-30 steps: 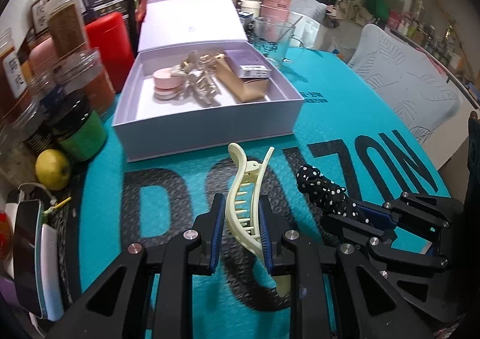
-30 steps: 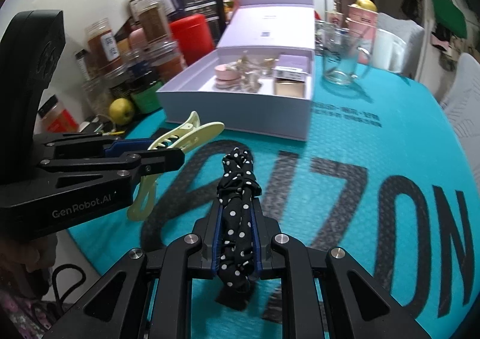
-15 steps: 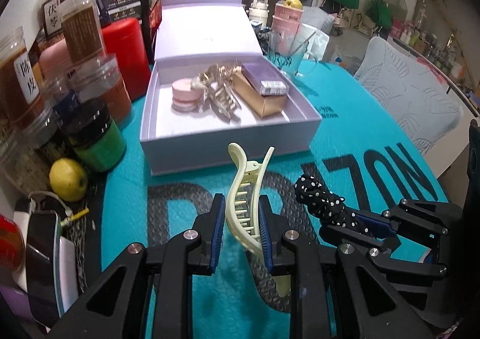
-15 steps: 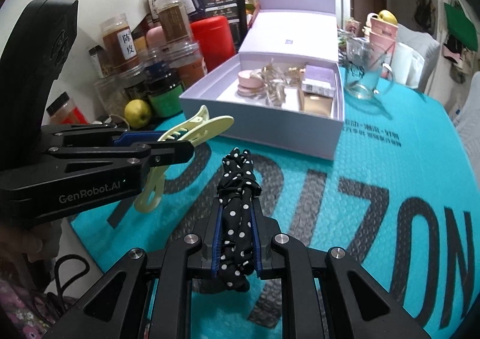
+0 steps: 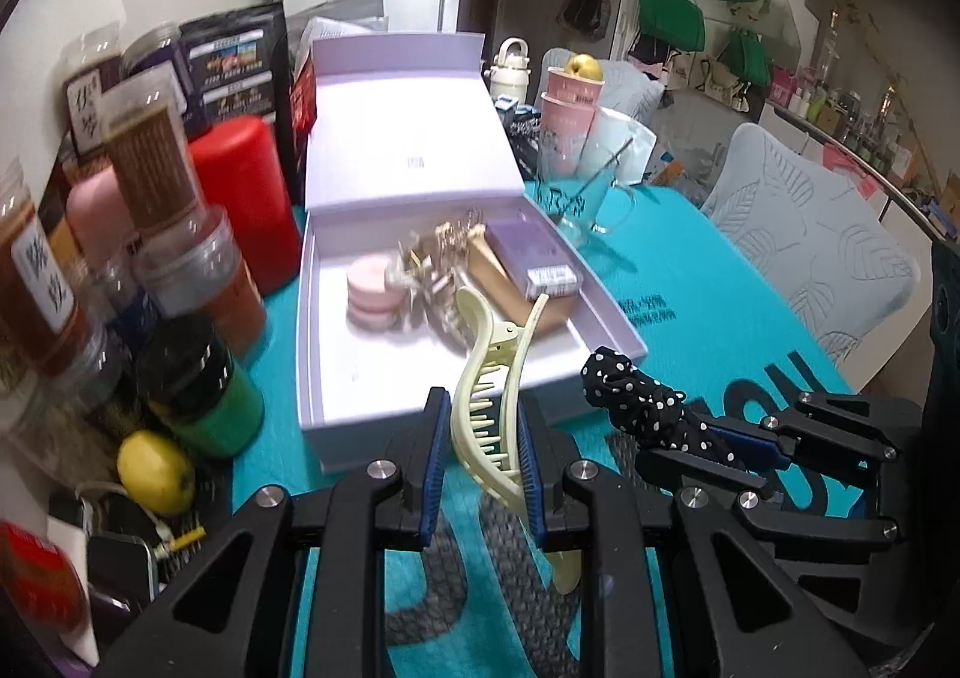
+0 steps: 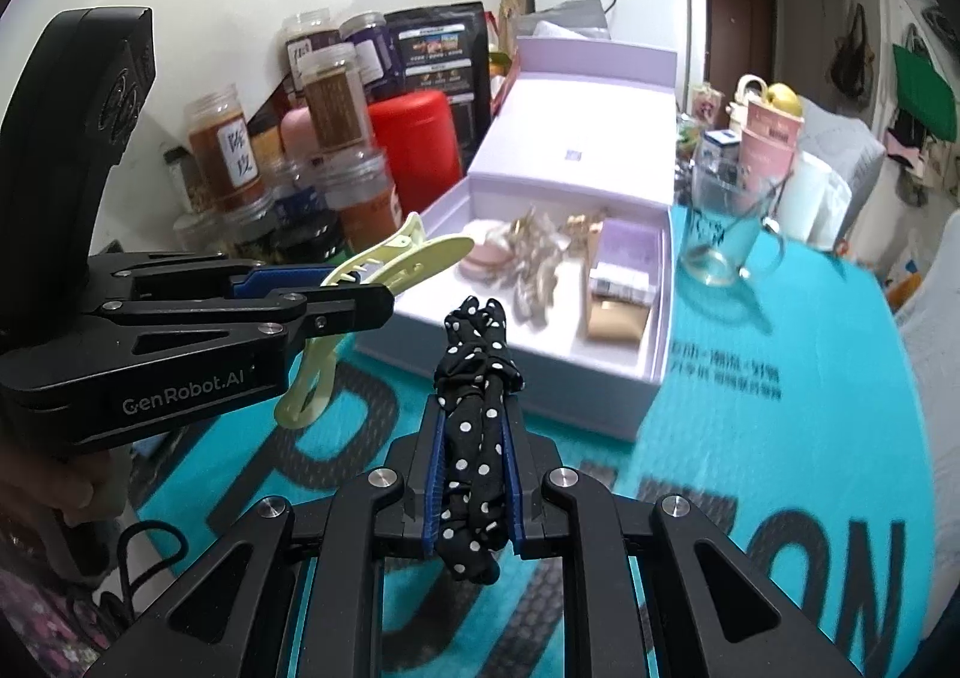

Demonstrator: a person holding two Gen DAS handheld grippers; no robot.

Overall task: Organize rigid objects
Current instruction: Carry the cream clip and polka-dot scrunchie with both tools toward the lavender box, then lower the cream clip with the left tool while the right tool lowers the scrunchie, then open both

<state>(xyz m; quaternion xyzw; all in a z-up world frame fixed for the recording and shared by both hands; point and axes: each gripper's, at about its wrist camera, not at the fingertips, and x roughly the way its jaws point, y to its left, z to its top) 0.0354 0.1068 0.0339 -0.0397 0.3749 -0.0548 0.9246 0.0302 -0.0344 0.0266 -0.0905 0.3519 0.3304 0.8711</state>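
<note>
1. The left gripper is clamped on a pale yellow claw clip, which stands nearly upright between the blue pads; its tip reaches over the near wall of the open lilac box.
2. The right gripper is clamped on a black dotted scrunchie; it is bunched lengthwise between the jaws, with its free end pointing at the box.
3. Done, by my reading: the box already holds a pink round compact, some gold clips, a tan case and a small purple carton; both loose pieces are off the teal mat and in hand.
4. Left: neither piece is in the box yet; each must be carried over the near wall and let go, most likely on the bare white floor at the front.
5. The left view alone shows the lemon, the green-banded jar and the clutter at the table's left edge; it sees the right gripper from the side.
6. The right view alone shows the whole glass mug beside the box, the left gripper in profile, and part of a hand under it.
</note>
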